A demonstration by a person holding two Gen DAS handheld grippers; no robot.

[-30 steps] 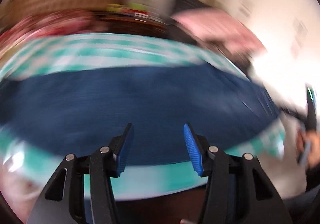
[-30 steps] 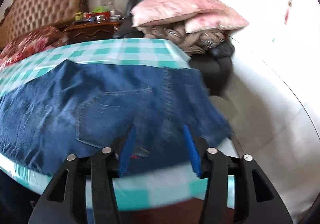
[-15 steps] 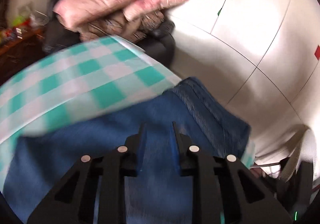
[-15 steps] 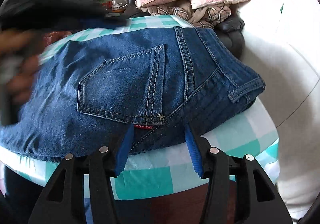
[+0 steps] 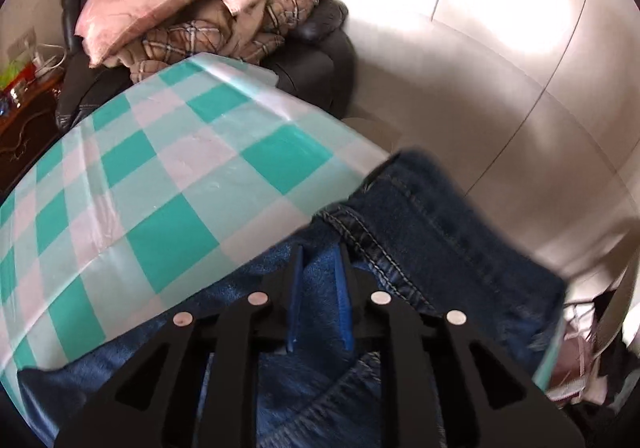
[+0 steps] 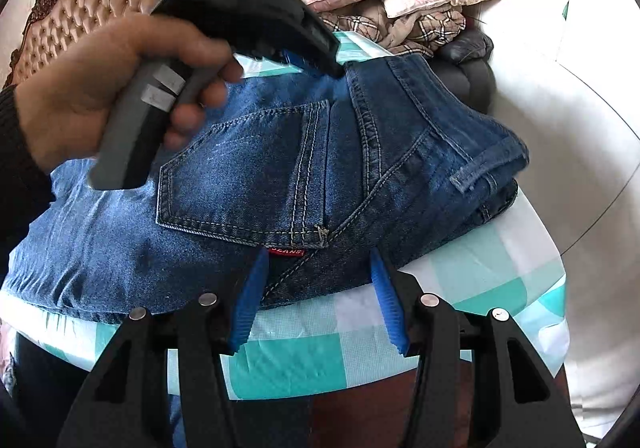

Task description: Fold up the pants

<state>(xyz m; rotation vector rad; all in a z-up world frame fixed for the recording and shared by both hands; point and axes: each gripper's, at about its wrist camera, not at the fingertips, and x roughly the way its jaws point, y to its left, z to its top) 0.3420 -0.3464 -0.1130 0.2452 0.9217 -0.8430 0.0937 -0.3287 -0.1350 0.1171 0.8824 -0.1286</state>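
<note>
The left gripper (image 5: 318,276) is closing on denim at the far edge of the jeans (image 6: 304,168), fabric between its pads; the right gripper (image 6: 316,288) hangs open at the near edge, pads astride it, not pressing; the jeans lie on the checked tablecloth (image 5: 160,176); the grasp before a fold, I judge; next the right must close; a second ago the left stood open over the middle.

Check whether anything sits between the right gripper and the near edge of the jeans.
Nothing visible does. The right gripper has its jaws apart at the near edge of the jeans, with only checked tablecloth beneath. The left gripper is at the far edge, its jaws closing on denim, clear of that path.
</note>
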